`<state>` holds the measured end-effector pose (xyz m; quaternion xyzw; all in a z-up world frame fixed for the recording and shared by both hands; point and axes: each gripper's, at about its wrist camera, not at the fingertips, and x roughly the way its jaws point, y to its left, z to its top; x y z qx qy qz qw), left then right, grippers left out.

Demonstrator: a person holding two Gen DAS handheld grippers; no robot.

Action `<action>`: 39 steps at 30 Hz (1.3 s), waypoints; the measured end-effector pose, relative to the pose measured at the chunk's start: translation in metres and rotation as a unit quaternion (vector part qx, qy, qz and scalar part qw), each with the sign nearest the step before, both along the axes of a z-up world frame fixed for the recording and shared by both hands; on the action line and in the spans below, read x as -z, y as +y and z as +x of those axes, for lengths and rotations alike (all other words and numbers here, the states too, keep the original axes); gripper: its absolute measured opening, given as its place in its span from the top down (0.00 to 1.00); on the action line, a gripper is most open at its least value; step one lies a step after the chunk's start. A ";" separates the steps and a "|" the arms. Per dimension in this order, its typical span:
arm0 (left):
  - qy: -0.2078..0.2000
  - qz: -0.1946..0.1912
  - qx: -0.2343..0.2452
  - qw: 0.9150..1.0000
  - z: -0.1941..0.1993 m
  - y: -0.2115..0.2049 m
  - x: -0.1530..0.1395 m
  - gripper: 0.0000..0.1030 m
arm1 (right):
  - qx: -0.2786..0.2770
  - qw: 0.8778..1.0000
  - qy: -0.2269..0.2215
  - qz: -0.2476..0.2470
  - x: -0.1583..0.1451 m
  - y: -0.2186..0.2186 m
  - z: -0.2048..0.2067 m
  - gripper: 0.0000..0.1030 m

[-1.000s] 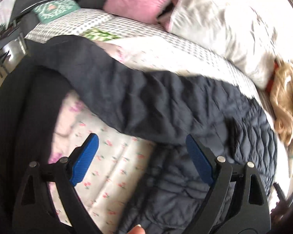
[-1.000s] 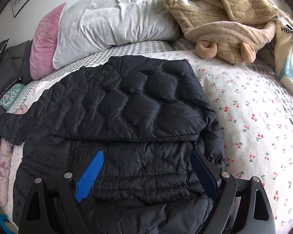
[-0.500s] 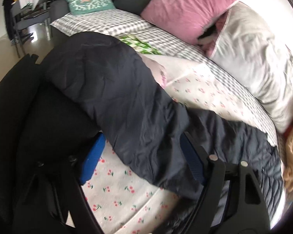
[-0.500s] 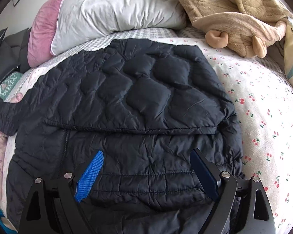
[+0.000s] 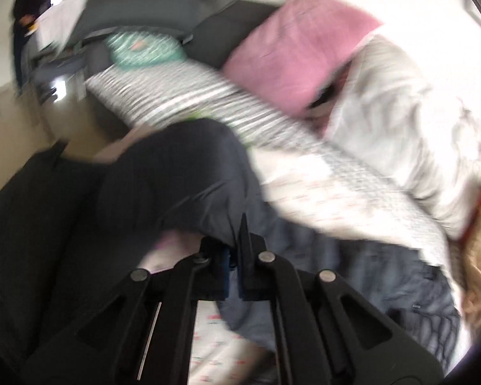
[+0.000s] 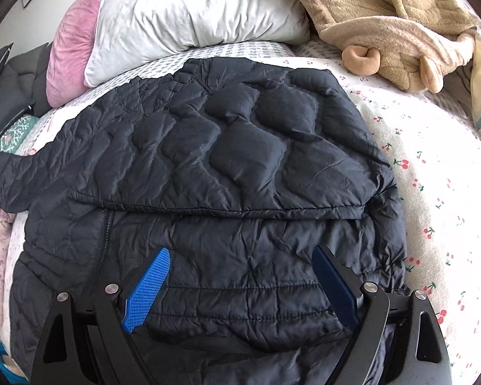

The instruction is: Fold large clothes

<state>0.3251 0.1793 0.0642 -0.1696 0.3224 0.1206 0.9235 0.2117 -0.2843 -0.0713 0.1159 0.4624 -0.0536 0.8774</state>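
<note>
The left tongs [image 5: 234, 258], wide open a moment ago around the sleeve [image 5: 176, 179], have snapped closed on its dark fabric, so the sleeve can now be carried inward. The right tongs [image 6: 240, 288] hover open over the hem. The quilted navy jacket [image 6: 208, 160] lies spread on the bed [image 6: 433, 176] ahead of them, one sleeve already folded across.

Open sheet [image 6: 433, 173] rightward — pillows [image 6: 192, 9] behind

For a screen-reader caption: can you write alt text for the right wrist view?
A dark quilted jacket lies partly folded on a cherry-print bedsheet, with the open right gripper just above its near edge. Behind lie white and pink pillows and a beige robe.
</note>
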 end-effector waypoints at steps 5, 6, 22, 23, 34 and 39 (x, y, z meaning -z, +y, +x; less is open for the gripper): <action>-0.054 -0.011 0.103 0.993 -0.009 -0.080 -0.050 0.97 | -0.005 1.000 -0.005 0.005 -0.004 0.004 -0.001 0.11; -0.058 -0.013 0.118 0.991 -0.012 -0.092 -0.055 0.97 | -0.007 1.000 -0.007 0.003 -0.005 0.004 -0.002 0.11; 0.104 -0.023 0.450 0.887 -0.029 -0.295 0.038 0.40 | 0.029 0.999 -0.021 0.031 -0.013 -0.029 -0.012 0.11; 0.108 -0.010 0.450 0.886 -0.035 -0.293 0.045 0.40 | 0.030 0.999 -0.021 0.033 -0.013 -0.030 -0.012 0.11; 0.078 -0.113 0.249 0.959 -0.041 -0.155 0.087 0.34 | 0.026 0.981 -0.065 0.180 -0.022 -0.023 0.011 0.12; 0.060 -0.158 0.188 0.967 -0.035 -0.123 0.102 0.34 | -0.009 0.970 -0.063 0.233 -0.022 0.003 0.063 0.26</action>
